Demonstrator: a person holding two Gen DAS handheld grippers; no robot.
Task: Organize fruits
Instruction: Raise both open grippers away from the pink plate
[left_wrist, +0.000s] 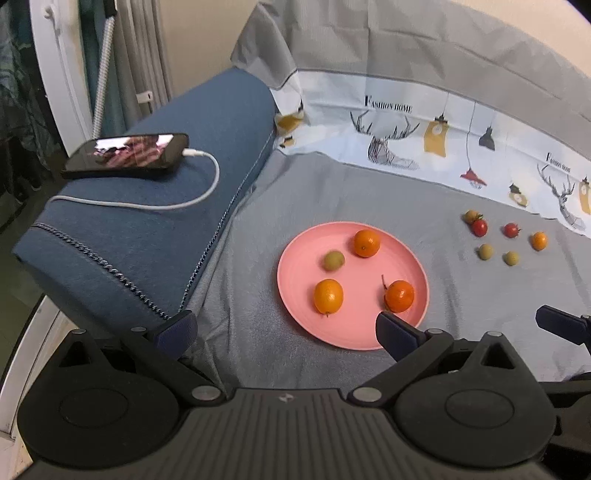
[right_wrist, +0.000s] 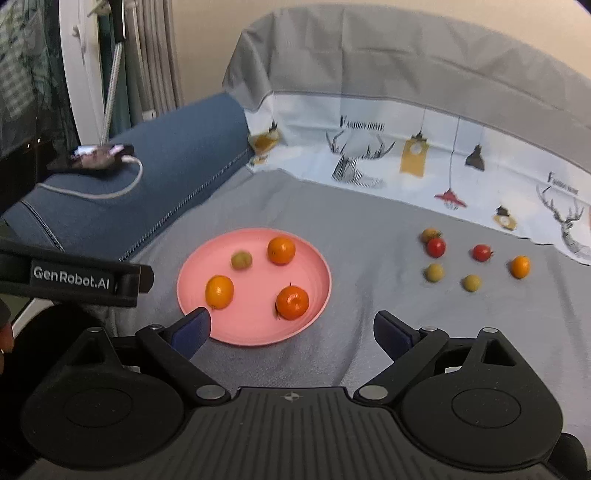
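I am working over a grey cloth (right_wrist: 369, 229) spread across what looks like a sofa seat, its printed border running up the back at the far side; it gives the fruit a soft bed that keeps it from rolling. To the left a blue armrest (left_wrist: 166, 206) carries a phone (left_wrist: 125, 153) on its charging cable (left_wrist: 184, 199), parked well apart from the work so it stays out of my way. The pink plate (right_wrist: 229, 328) sits near the middle as the collecting spot, and it already holds three orange citrus fruits, one of them (right_wrist: 292, 302) nearest me, plus a small green fruit (right_wrist: 241, 260). Well apart to the right, a loose cluster waits on the cloth: two cherry tomatoes, one (right_wrist: 436, 246) touching a yellowish fruit behind it, two pale green fruits and a small orange one (right_wrist: 520, 266). I judge these are the ones left to sort. My left claw (left_wrist: 286, 332) hangs over the near edge of the plate with its fingers wide apart and nothing between them. My right claw (right_wrist: 291, 330) likewise stands spread and empty, near the plate's rim, well placed to swing right toward the cluster.
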